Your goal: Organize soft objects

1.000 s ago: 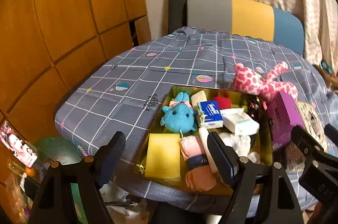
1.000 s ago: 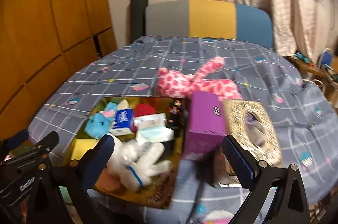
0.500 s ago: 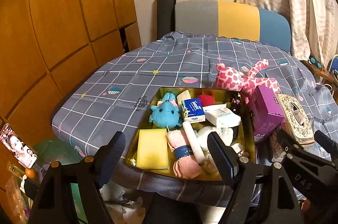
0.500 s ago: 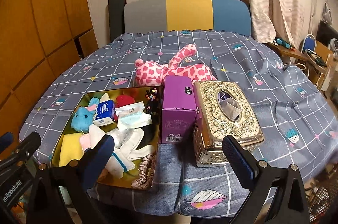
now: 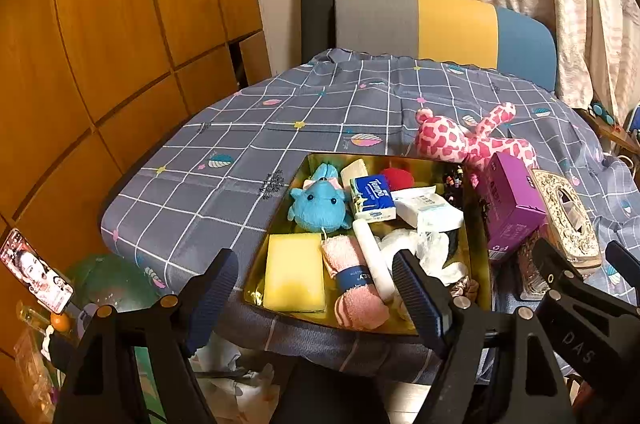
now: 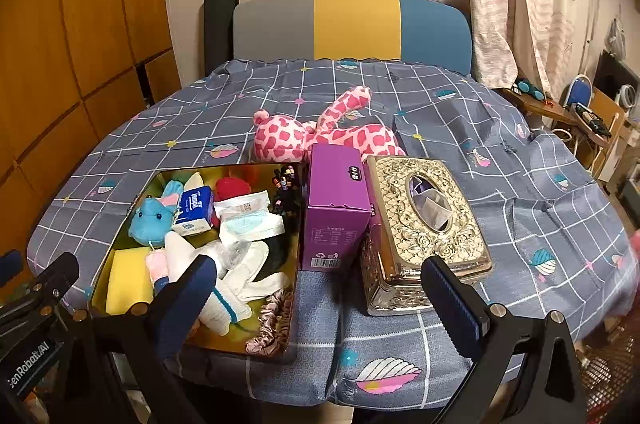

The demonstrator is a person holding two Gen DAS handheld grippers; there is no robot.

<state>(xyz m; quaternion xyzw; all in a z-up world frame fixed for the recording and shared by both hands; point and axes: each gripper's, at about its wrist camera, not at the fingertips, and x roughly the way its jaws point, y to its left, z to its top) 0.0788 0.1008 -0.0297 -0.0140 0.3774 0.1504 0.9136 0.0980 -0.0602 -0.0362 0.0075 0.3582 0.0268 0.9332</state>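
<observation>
At the near table edge: left gripper [image 5: 316, 288] and right gripper [image 6: 320, 298] spread wide, empty. Ahead in the gold tray [image 6: 294, 252]: blue plush [image 6: 154, 222], sponge [image 5: 294, 272], socks [image 6: 240, 280]. Behind it, pink plush [image 6: 320, 138] on the cloth.

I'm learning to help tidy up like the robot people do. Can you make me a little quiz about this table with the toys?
1. True or false: the pink spotted plush lies inside the gold tray.
2. What sits right between the gold tray and the ornate tissue box?
A. a purple box
B. a yellow sponge
C. a red ball
3. Fill the gap: in the tray, the blue plush lies just behind the yellow ____.

Key:
1. False. It lies on the tablecloth behind the tray.
2. A, the purple box.
3. Sponge.
</observation>
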